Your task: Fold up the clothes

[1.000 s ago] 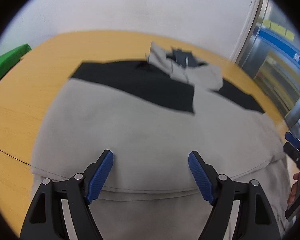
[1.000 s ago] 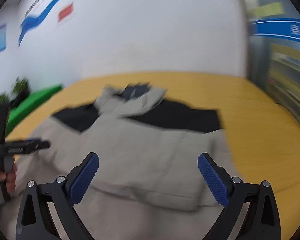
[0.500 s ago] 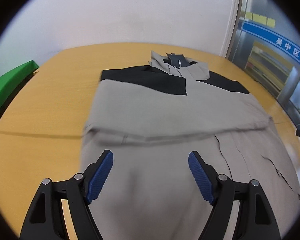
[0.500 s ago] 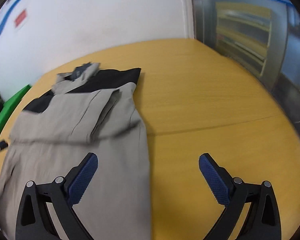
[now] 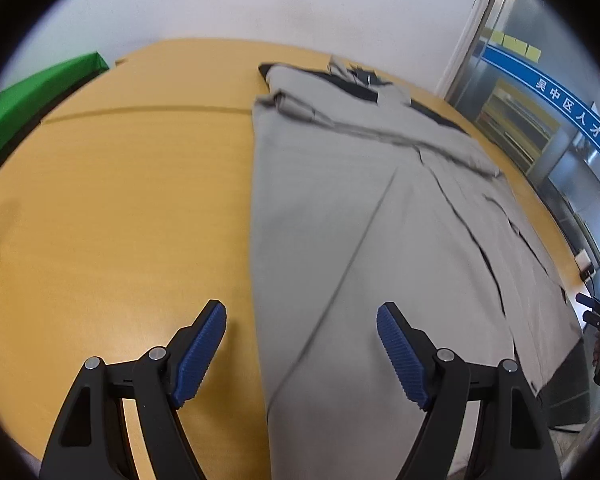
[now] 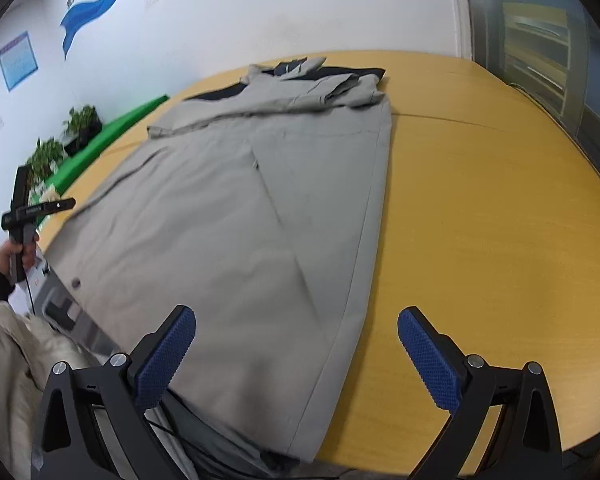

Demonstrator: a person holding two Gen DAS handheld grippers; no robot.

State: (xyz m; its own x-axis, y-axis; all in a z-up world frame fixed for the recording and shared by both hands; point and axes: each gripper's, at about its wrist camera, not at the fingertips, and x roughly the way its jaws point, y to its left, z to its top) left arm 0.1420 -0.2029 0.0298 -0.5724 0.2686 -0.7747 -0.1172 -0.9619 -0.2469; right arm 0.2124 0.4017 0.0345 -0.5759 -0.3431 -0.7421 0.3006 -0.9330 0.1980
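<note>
- The big yellow wooden table is taking up most of both views, with a seam line running across its top.
- The grey jacket is lying flat and lengthwise on the table, pretty much in the middle, collar and black shoulder panels at the far end, hem hanging slightly over the near edge. Its sleeves are sitting folded across the chest up near the collar.
- A green bench thing is sitting off the table's far left side, with potted plants showing beside it in the right wrist view.
- The left gripper is hovering over the jacket's left edge near the hem, jaws spread wide, holding nothing, left finger over bare table and right finger over fabric.
- The right gripper is doing the mirror thing over the jacket's right edge, jaws spread wide and empty, one finger above cloth, the other above bare table.
</note>
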